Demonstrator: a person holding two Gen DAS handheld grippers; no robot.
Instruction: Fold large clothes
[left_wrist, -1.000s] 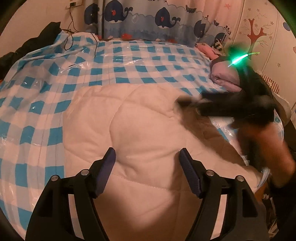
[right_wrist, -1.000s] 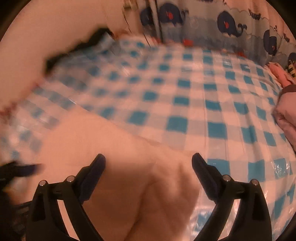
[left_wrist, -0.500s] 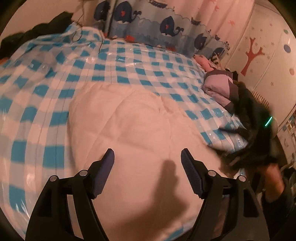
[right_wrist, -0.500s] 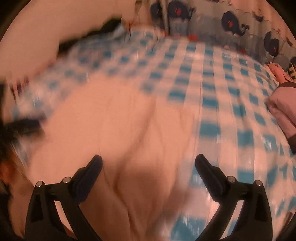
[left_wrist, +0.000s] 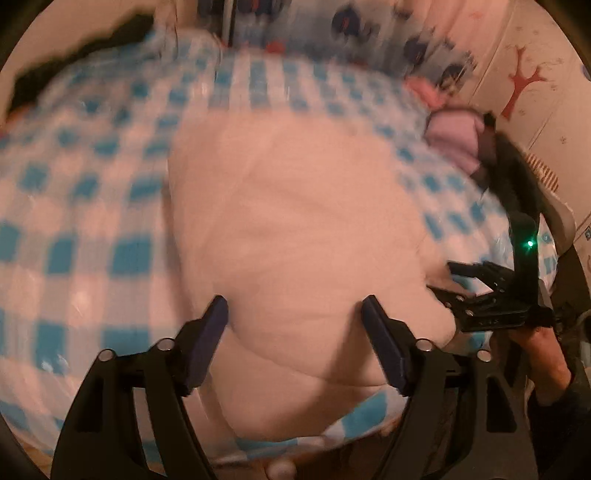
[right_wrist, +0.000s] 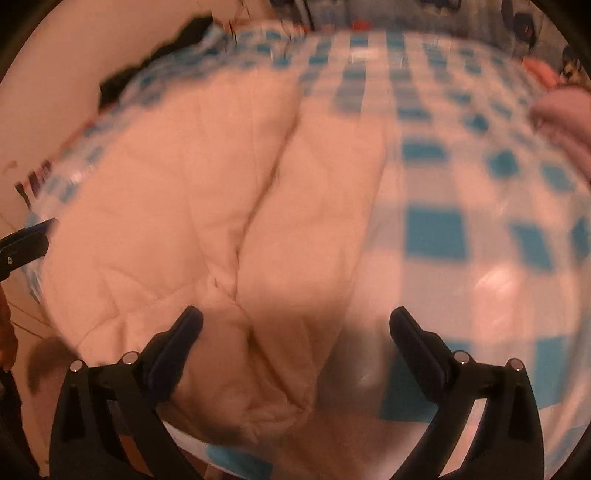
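Both hand-held grippers, left (left_wrist: 294, 317) and right (right_wrist: 295, 328), gape wide and empty, having withdrawn toward 6 o'clock; the quilted garment (left_wrist: 295, 221) lies folded on the bed (left_wrist: 92, 184), released.

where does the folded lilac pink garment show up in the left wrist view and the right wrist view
Left wrist view: the folded lilac pink garment sits at upper right, on the blue and white checked bed cover, right of the cream quilted coat.
Right wrist view: the garment is cut by the right edge, upper right; blurred.
Shared landmark: the cream quilted coat, central in the left view, left of centre in the right view.
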